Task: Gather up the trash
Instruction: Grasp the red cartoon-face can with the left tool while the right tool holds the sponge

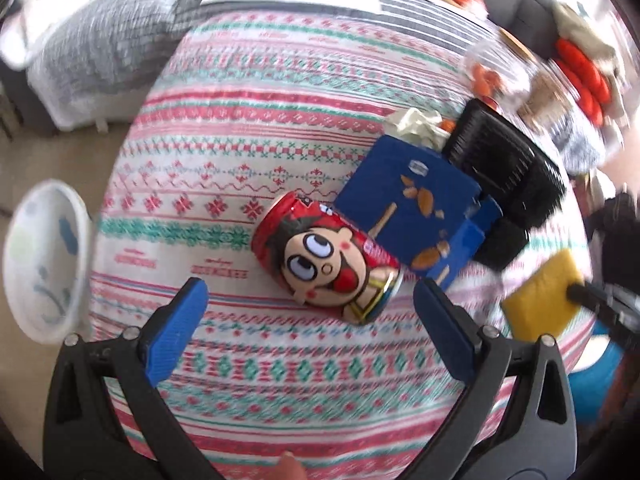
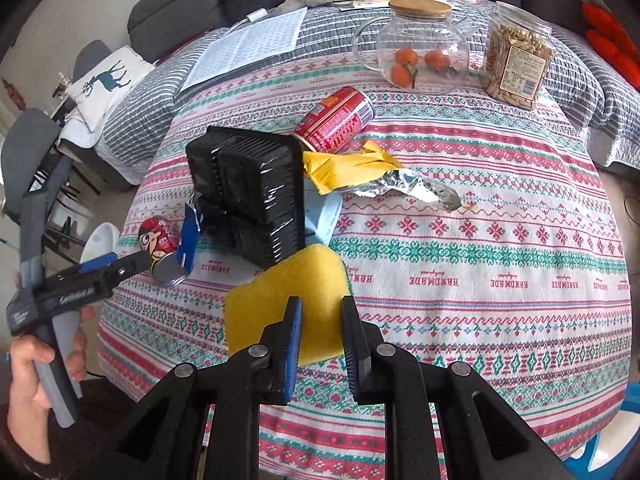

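At the far left of the right wrist view my left hand (image 2: 28,364) holds my left hand-held gripper (image 1: 310,292), its blue-padded fingers spread wide and released, with nothing between them. Just beyond its tips a red drink can printed with a cartoon face (image 1: 328,256) lies on its side on the worktop covered in a red, green and white patterned cloth (image 2: 480,240). Touching the can's right side is a flattened blue cardboard box (image 1: 408,208), and leaning against that a ribbed black plastic tray (image 2: 248,192) stands tilted on edge. To the right of the tray lie a torn yellow foil-lined wrapper (image 2: 360,172) and, farther off, a second red can (image 2: 340,124) on its side. Near me, my right hand-held gripper (image 2: 320,340) is clenched on a flat yellow sponge (image 2: 280,304), its pads pressing the sponge's near edge. Far right stand a clear glass jar with a wooden lid (image 2: 420,48) holding small oranges and a clear plastic jar of seeds (image 2: 516,64).
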`<move>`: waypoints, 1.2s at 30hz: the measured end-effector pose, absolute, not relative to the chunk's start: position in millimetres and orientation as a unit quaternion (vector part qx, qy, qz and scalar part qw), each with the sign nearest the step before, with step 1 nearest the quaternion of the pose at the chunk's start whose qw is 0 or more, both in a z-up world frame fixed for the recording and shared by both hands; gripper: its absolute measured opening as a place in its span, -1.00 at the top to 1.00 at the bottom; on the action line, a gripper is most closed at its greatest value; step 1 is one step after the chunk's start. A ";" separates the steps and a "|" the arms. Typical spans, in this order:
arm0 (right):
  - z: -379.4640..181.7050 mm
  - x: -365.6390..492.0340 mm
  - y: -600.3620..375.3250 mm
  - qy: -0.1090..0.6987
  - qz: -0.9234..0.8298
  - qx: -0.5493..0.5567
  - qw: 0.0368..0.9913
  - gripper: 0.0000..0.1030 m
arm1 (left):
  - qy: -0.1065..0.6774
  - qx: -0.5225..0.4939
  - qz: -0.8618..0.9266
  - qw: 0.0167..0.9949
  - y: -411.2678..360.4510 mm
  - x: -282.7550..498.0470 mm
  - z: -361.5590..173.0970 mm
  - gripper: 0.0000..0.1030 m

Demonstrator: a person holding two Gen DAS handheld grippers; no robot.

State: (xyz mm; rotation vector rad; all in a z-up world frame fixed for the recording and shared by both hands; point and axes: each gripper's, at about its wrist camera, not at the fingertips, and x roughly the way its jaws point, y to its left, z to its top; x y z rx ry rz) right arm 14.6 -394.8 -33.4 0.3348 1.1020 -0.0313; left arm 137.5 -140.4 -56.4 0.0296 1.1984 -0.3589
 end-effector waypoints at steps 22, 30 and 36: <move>-43.3 17.4 -410.4 0.530 -0.014 0.181 0.829 0.62 | 0.598 -0.011 -0.132 0.791 -164.1 152.1 -89.5 -0.09; -21.7 11.8 -407.3 0.501 0.001 0.193 0.844 0.62 | 0.571 -0.016 -0.150 0.807 -147.7 141.8 -64.7 -0.02; -4.8 14.4 -393.7 0.482 0.019 0.200 0.853 0.62 | 0.556 -0.026 -0.156 0.816 -123.7 134.7 -50.4 -0.02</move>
